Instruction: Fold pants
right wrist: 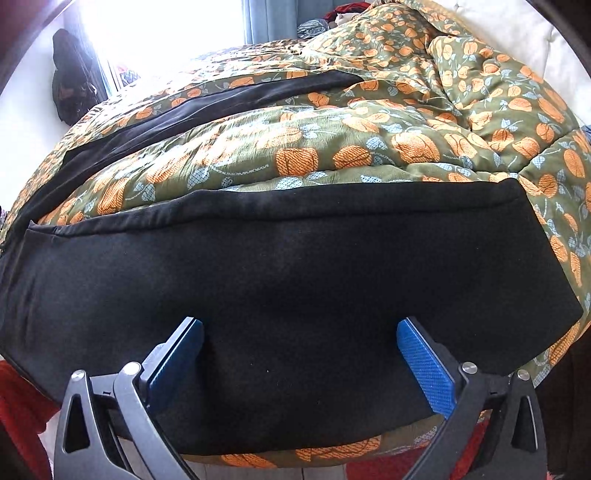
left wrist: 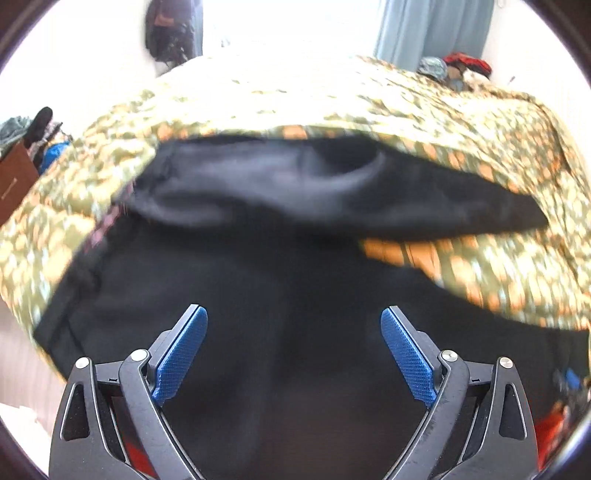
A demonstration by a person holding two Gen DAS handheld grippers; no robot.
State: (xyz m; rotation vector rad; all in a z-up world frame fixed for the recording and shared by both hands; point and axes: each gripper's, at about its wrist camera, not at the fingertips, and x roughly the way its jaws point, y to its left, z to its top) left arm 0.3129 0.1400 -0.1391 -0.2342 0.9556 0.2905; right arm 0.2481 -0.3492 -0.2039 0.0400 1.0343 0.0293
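1. Left tongs (left wrist: 294, 347): jaws stood wide, blue pads (left wrist: 181, 354) bare, nothing between them; black cloth lay beneath, not pinched.
2. Right tongs (right wrist: 300, 360): jaws likewise wide and empty, poised over a flat black panel, pads clear of it.
3. Pants (right wrist: 288, 280): black, spread on the quilt (right wrist: 406, 144). In the right view a broad panel with a hemmed edge lay flat near the bed's front edge; a second dark strip ran away toward the window, probably another part of the garment, though the link could not be traced. In the left view, blurred, a flap of the cloth stood raised and curled above the main mass.
4. Handling, judged: light, limp, matte knit or fleece; not slippery, not fragile; would sag and crease wherever unsupported.
5. Hold, judged: best taken at a hem or corner, one per tongs, so the layer lifts evenly; a pinch mid-panel would likely bunch the cloth.
6. Quilt: green with orange flowers, puffy and uneven; a soft bed for folding.
7. Surroundings: curtain (left wrist: 432, 29), bright window, heaped clothes (left wrist: 458, 68) at the far side.
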